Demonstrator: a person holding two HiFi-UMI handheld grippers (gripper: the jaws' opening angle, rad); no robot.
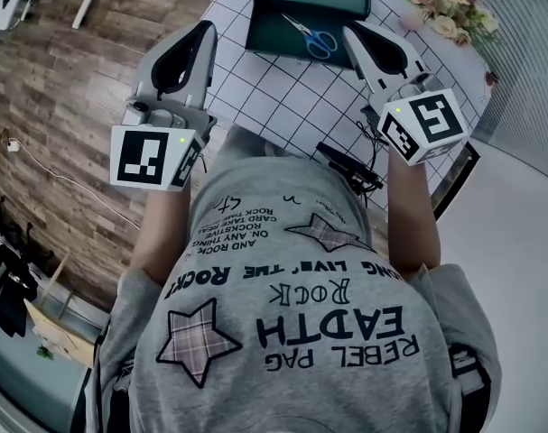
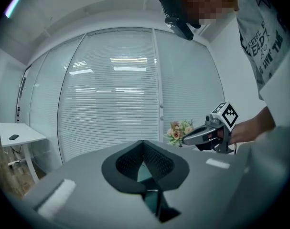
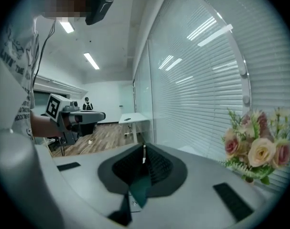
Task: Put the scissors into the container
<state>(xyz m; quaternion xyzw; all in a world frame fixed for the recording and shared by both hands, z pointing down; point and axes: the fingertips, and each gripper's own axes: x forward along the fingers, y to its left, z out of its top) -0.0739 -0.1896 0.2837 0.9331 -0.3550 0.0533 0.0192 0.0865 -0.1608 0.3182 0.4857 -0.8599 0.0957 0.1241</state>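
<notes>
Scissors [image 1: 311,36] were noted lying inside the dark green container [image 1: 260,27] on the table [image 1: 283,97], so placement was judged complete. Left hand-held gripper [image 1: 204,31] and right hand-held gripper [image 1: 353,32] were held raised, jaws together, nothing gripped. Next move: withdrawal only. Scissors were shown in the head view alone; only blinds [image 2: 111,94] and flowers [image 3: 259,149] were shown in the gripper views.

The scissors [image 1: 311,34] lie in the box [image 1: 266,27] on the table [image 1: 283,97]. The flowers [image 1: 450,3] stand right of the box.
</notes>
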